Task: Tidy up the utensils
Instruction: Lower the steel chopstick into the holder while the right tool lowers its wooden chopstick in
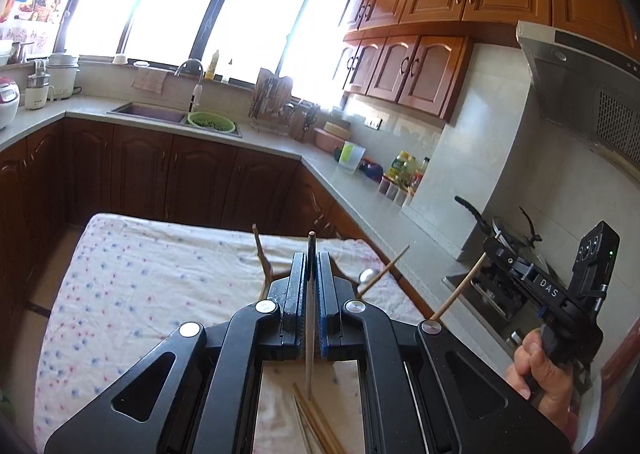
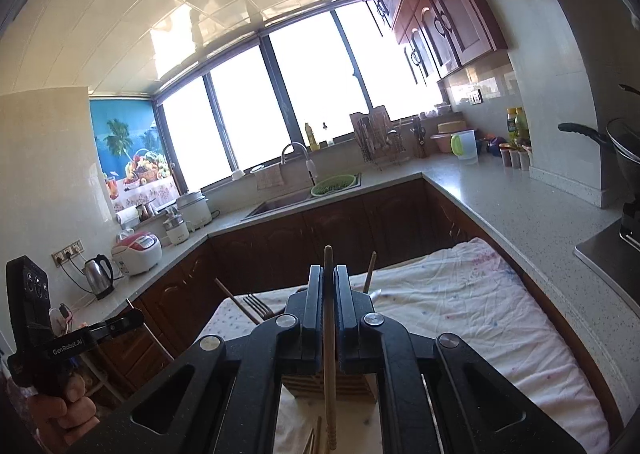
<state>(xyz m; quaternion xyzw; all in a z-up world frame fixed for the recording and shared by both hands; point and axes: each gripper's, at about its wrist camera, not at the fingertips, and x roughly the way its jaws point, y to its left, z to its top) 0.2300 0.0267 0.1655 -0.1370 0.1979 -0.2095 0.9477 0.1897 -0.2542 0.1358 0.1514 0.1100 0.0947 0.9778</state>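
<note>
My left gripper (image 1: 311, 258) is shut on a thin dark-handled utensil (image 1: 309, 334), which stands upright between the pads, above the cloth-covered table (image 1: 140, 286). My right gripper (image 2: 329, 274) is shut on a wooden chopstick (image 2: 329, 374), held upright over a wooden utensil holder (image 2: 340, 386). It also shows in the left wrist view (image 1: 490, 244), holding the chopstick (image 1: 460, 286) up at the right. Loose chopsticks (image 1: 316, 426) lie on the cloth below. A fork (image 2: 256, 304) and other utensil handles (image 2: 370, 272) stick up behind the grippers.
The floral cloth (image 2: 460, 314) covers the table. A stone counter (image 2: 520, 205) runs along the right with a stove and pan (image 1: 500, 230). The sink (image 1: 176, 115) with a green colander lies far ahead under the window. A kettle (image 2: 98, 276) and rice cooker stand left.
</note>
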